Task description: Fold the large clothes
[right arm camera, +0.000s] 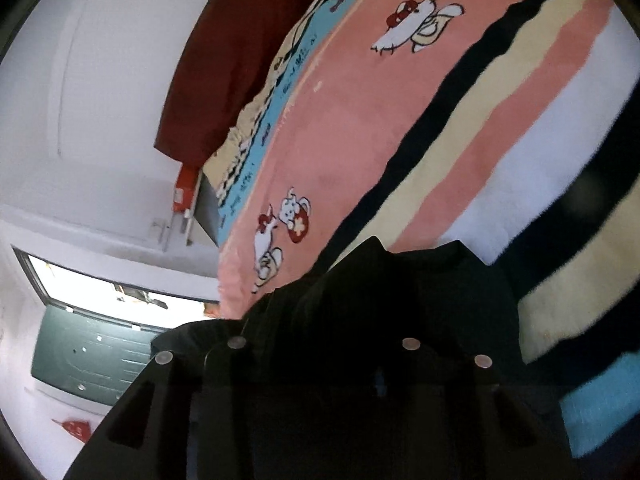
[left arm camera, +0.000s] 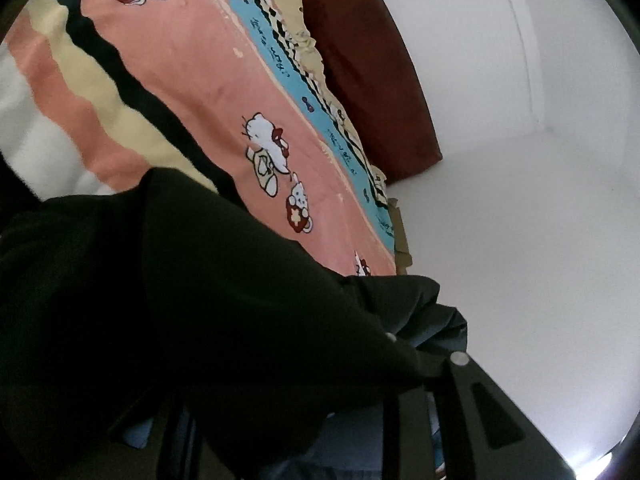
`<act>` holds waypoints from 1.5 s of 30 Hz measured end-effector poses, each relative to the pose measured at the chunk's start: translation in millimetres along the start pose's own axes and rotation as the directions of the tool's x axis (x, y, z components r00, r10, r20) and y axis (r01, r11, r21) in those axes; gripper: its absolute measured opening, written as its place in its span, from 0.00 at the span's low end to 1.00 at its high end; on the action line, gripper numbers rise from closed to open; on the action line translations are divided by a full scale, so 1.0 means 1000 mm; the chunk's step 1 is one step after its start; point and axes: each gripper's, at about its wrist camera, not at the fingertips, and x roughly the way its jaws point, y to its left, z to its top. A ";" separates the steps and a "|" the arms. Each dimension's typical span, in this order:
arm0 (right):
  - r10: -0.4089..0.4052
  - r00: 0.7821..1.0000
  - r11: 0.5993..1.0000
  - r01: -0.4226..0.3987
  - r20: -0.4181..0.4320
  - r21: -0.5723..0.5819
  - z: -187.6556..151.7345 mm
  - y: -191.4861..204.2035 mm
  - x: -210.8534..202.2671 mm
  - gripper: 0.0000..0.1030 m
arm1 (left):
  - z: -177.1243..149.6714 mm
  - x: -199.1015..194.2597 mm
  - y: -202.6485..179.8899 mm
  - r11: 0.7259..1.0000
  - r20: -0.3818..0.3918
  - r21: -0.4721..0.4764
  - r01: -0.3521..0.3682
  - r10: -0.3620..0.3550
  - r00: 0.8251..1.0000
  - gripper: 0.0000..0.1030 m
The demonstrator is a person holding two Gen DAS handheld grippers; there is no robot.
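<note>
The left black plastic gripper sits low in its view, and a fold of the large black cloth garment drapes over and between its fingers; the cloth hides the tips, so whether they are clamped on it cannot be told. The right black plastic gripper is likewise buried under the same garment, which bunches into two soft peaks above its fingers; its jaw gap is covered too and cannot be judged. The matte, heavy fabric hangs in front of both cameras above the bed. Beyond it lies a fuzzy pink blanket with cartoon cats and wavy black, cream, white and blue stripes. A dark red padded headboard runs along the bed's far edge against smooth white walls.
</note>
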 end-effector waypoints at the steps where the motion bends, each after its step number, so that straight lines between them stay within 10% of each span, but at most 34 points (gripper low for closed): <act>1: -0.003 1.000 1.000 0.003 -0.001 -0.006 0.000 0.000 0.000 0.36 | 0.001 0.000 0.001 1.000 -0.003 -0.001 0.000 0.000 1.000 0.22; 5: 0.013 1.000 0.999 -0.013 0.003 -0.041 -0.001 0.006 -0.010 0.51 | 0.002 -0.018 -0.002 0.999 -0.015 -0.038 0.023 -0.023 1.000 0.26; 7: -0.006 0.999 0.997 0.009 0.041 -0.071 -0.002 0.016 -0.020 0.86 | 0.007 -0.028 -0.004 0.995 -0.011 -0.081 0.063 -0.064 0.998 0.29; 12: -0.018 0.994 0.986 0.035 0.103 -0.164 -0.001 0.039 -0.064 0.89 | 0.020 -0.075 -0.020 0.979 0.099 -0.121 0.167 -0.155 0.983 0.49; 18: -0.075 0.990 0.910 0.116 0.118 -0.399 -0.041 0.088 -0.091 0.89 | -0.001 -0.105 -0.076 0.988 0.102 0.109 -0.105 0.094 0.990 0.49; 27: -0.227 0.967 0.683 0.241 0.113 -0.689 -0.110 0.150 -0.033 0.89 | -0.071 -0.018 -0.127 0.831 0.024 0.443 -0.337 0.365 0.931 0.49; 31: -0.326 0.941 0.628 0.290 0.094 -0.722 -0.108 0.147 0.012 0.89 | -0.081 0.041 -0.135 0.702 0.057 0.557 -0.443 0.500 0.864 0.49; 40: -0.428 0.902 0.634 0.342 0.053 -0.694 -0.069 0.124 0.078 0.95 | -0.051 0.124 -0.103 0.565 0.078 0.597 -0.569 0.665 0.743 0.54; 45: -0.454 0.891 0.647 0.345 0.020 -0.680 -0.054 0.117 0.105 0.97 | -0.030 0.146 -0.085 0.567 0.062 0.590 -0.574 0.677 0.733 0.55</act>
